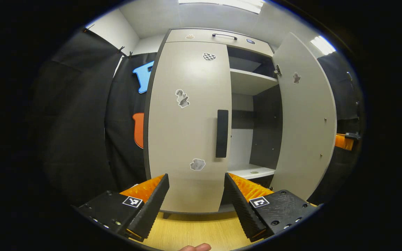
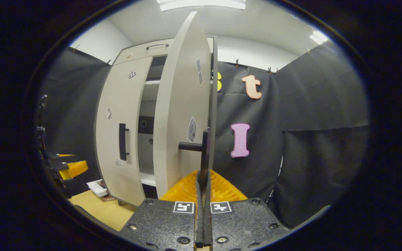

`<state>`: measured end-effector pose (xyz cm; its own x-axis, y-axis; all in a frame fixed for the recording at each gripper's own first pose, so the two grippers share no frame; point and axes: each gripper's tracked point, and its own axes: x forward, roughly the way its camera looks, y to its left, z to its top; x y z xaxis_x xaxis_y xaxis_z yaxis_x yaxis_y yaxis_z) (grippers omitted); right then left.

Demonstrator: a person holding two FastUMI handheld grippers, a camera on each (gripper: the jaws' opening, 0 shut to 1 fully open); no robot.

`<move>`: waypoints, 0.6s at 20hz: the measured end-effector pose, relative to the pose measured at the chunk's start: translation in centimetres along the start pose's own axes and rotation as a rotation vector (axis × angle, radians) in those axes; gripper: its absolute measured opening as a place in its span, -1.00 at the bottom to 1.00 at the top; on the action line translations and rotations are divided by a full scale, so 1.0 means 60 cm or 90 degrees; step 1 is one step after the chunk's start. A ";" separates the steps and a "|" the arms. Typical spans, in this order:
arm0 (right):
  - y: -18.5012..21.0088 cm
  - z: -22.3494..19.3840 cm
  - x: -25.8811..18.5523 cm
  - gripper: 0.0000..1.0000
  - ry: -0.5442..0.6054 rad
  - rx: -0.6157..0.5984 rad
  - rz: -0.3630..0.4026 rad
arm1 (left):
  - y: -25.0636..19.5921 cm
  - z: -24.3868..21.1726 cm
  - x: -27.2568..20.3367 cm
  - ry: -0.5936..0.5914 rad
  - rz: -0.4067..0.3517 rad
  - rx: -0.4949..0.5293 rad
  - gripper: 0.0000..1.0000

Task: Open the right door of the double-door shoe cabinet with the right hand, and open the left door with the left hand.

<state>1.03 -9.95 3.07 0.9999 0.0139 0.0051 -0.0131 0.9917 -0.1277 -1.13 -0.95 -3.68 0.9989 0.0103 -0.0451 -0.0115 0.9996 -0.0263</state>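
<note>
In the left gripper view, the left gripper (image 1: 196,195) is seen with its ribbed black fingers (image 1: 154,202) spread wide over the pale wood-grain floor (image 1: 201,230), nothing held between them; orange ridged backing shows behind each finger. Just beyond, the closed left door (image 1: 187,125) of the shoe cabinet (image 1: 218,36) is observed: a smooth, matte beige panel with dark edging, small stickers and a black vertical bar handle (image 1: 222,133). In the right gripper view, the right gripper (image 2: 203,195) is recorded with fingers pressed together on the thin black right handle (image 2: 205,153). The right door (image 2: 181,111) stands swung open, edge-on to that camera. White shelves (image 1: 251,82) are exposed inside.
</note>
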 end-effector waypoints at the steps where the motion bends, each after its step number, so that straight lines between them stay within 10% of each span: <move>1: -0.018 -0.002 0.006 -0.92 -0.002 -0.007 -0.015 | 0.001 0.001 0.002 0.000 0.002 0.002 0.90; 12: -0.053 -0.023 -0.041 -0.93 0.016 0.018 -0.031 | 0.004 -0.013 0.002 0.020 0.008 -0.007 0.91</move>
<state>-1.39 -13.30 2.11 0.9992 -0.0367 -0.0138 0.0352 0.9944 -0.0996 -1.04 -0.75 -4.46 0.9968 0.0225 -0.0764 -0.0254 0.9990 -0.0361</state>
